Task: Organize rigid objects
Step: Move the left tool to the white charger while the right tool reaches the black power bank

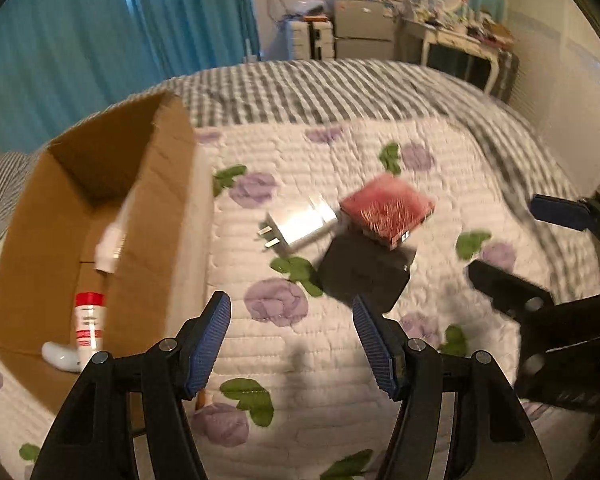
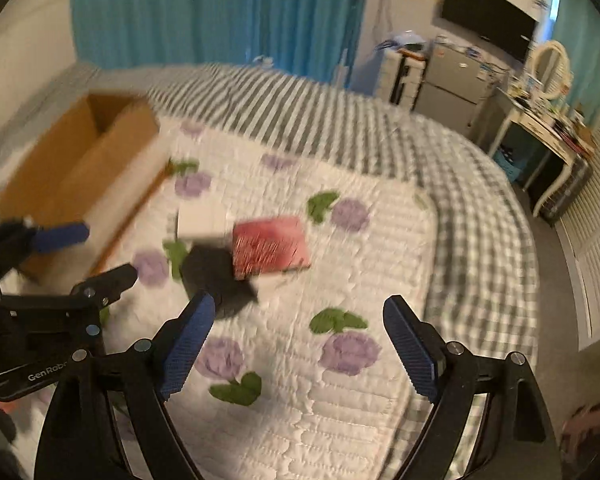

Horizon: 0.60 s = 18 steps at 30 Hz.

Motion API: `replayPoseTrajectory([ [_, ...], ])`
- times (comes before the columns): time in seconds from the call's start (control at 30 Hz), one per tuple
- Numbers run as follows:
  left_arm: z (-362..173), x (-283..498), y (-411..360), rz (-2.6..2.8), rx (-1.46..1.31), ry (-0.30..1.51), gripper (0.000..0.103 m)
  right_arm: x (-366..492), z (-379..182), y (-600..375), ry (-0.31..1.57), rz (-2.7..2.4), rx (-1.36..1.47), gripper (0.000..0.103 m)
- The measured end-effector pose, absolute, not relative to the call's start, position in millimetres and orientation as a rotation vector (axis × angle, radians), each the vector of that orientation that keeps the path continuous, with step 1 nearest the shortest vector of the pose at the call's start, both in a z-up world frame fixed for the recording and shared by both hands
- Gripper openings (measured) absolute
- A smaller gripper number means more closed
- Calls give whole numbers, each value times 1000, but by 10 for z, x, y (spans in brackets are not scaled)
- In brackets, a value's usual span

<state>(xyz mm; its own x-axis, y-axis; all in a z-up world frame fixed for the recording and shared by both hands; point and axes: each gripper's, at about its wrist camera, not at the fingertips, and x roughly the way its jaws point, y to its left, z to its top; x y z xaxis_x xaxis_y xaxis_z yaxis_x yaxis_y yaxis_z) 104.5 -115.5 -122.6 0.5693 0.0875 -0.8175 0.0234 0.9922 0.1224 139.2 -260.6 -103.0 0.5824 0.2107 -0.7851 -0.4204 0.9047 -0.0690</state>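
Both tongs hang spread wide and empty over the quilt. The left gripper fills the bottom of its own view, and the right gripper does the same in the right wrist view.

Three loose things lie bunched at the centre of both frames. A white charger lies with its prongs pointing toward the lower left of the left view. A red box sits just right of it, tilted, its lower edge seemingly resting on a black block below. All three touch or nearly touch; blur hides the exact contact.

A carton stands open at the left of the left view. It already holds a red-capped bottle, a white rounded piece beside it at the lower left, and a white tube leaning against the inner wall.

The charger looks light, stiff and smooth-sided, so it may slip. I would close the pads across its two broad flat faces, clear of the prongs. The red box looks like thin card or plastic, light, and best taken across its short edges. Lifting it first would free the black block, which looks denser and matte, with squarish sides that should give a firm hold. The soft quilt may give under a downward push, so a shallow approach seems safer.
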Motion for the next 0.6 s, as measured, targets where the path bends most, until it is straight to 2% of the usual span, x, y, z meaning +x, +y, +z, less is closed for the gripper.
replayPoseTrajectory([
  [0.07,-1364,1059,-1171,53,162,979,67,1406,-1231,-2534,900,412,-279,86],
  [0.13,-1453,1066,-1181,58,190,974,67,1423,-1380,-2469,917,446,-302,78],
  [0.2,-1485,1078,-1150,45,188,972,67,1463,-1478,-2427,931,468,-317,76],
  [0.47,-1530,1181,-705,67,104,995,67,1534,-1642,-2230,912,555,-378,75],
  [0.6,-1540,1172,-700,30,91,999,67,1531,-1690,-2024,885,584,-442,71],
])
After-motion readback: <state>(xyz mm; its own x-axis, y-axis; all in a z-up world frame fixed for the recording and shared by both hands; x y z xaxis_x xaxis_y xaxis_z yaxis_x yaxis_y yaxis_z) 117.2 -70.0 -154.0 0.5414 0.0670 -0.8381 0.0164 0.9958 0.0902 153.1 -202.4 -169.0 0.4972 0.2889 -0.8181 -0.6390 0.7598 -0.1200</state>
